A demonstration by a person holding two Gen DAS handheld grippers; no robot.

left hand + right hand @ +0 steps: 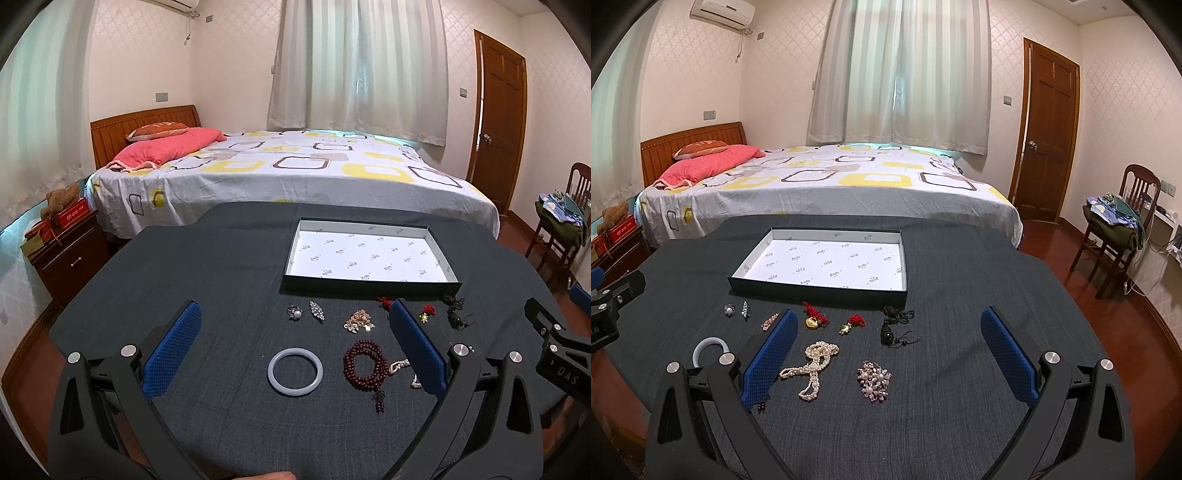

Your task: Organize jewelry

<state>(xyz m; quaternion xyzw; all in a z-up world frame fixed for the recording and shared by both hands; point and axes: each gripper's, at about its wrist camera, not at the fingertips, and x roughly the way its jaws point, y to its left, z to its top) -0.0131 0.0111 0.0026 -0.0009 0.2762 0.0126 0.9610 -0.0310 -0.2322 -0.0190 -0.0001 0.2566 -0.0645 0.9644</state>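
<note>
dark grey cloth covers the tabletop (229, 280), and all the jewelry lies on it just near of the empty white-lined tray (373, 254) at the far side. from the left: a pearl ring (294, 313), a crystal clip (317, 311), then the pale bangle (295, 371) nearer, a small beaded piece (357, 321), the dark red bead string (364, 365), the pearl necklace (812, 363), a gold charm on red cord (812, 318), a jewelled brooch (873, 380) and a black corded pendant (892, 328) furthest right. the left hand-held gripper (295, 343) hangs wide open over the bangle, holding nothing; the right hand-held gripper (886, 347) is likewise spread and empty above the pearls and brooch. the risks i'd guess at: the smooth bangle slipping from the pads, or loose strands snagging neighbours and dragging them when lifted.
</note>
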